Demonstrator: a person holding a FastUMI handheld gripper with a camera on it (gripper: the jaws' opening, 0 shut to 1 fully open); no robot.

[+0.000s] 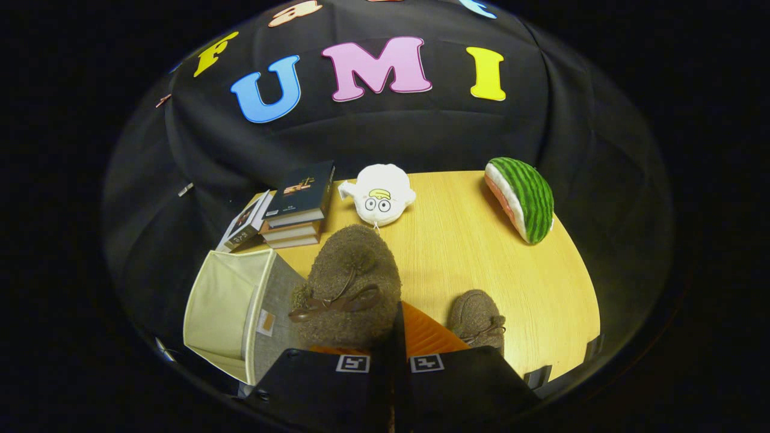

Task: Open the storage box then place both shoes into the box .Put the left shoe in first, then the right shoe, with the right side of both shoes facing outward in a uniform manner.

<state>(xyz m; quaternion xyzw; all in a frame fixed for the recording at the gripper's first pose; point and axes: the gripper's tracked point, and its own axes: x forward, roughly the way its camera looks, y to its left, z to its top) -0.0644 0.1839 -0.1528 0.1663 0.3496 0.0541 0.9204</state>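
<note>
gripper view — gripper [394,337] pinched together on lifted brown shoe [352,288] beside open box [225,307].

Even overhead light falls bright on the desk [481,252], leaving soft shadows. Toward the frame's borders the scene dims and fisheye bending curves the desk's outline; the centre stays sharp.

i see fuzzy, rough knit-like cloth on near shoe [352,288], thin smooth lace bow on top. second shoe [478,319] same fuzzy cloth. storage box [231,307] matt woven fabric, paler lining. worktop [469,252] smooth pale wood grain. watermelon toy [522,197] and white toy [379,193] soft plush. books [298,204] matt paper covers.
</note>
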